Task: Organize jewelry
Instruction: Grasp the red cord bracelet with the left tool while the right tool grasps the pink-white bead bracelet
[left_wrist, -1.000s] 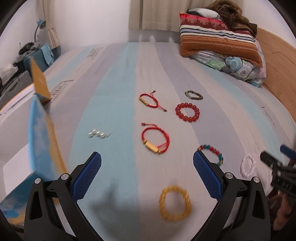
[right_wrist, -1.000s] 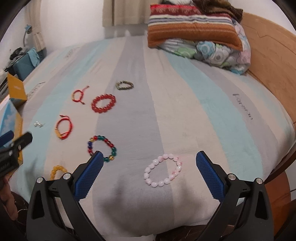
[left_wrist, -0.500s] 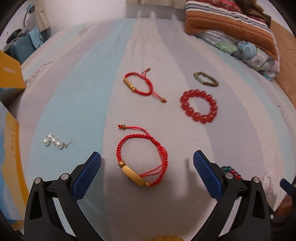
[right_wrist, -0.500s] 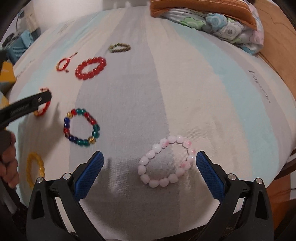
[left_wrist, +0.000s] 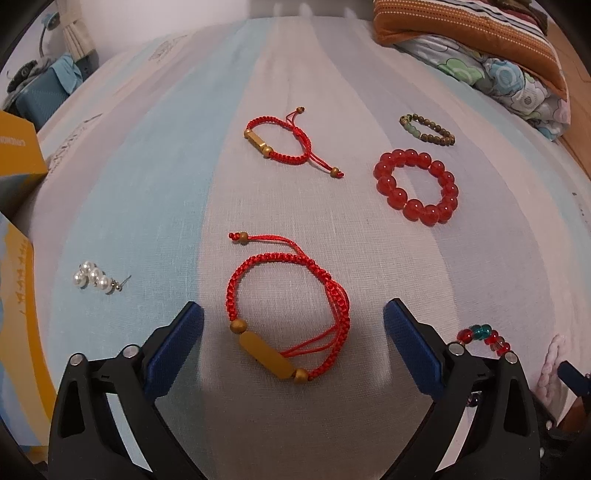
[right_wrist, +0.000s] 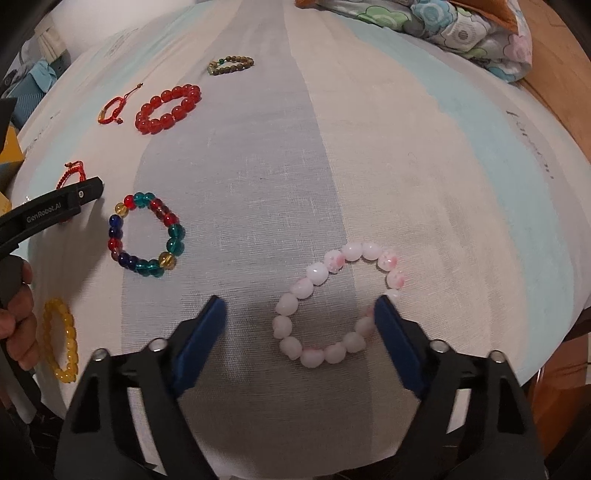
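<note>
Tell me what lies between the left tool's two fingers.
In the left wrist view, the red cord bracelet with a gold bar lies on the bedsheet between the open left tool's fingers, touching neither.

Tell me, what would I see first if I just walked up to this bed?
Probably the red cord bracelet with its gold bar, lying on the striped bedspread between the fingers of the open left gripper. Next, the pink bead bracelet in front of the open right gripper, and the big red bead bracelet farther back.
</note>
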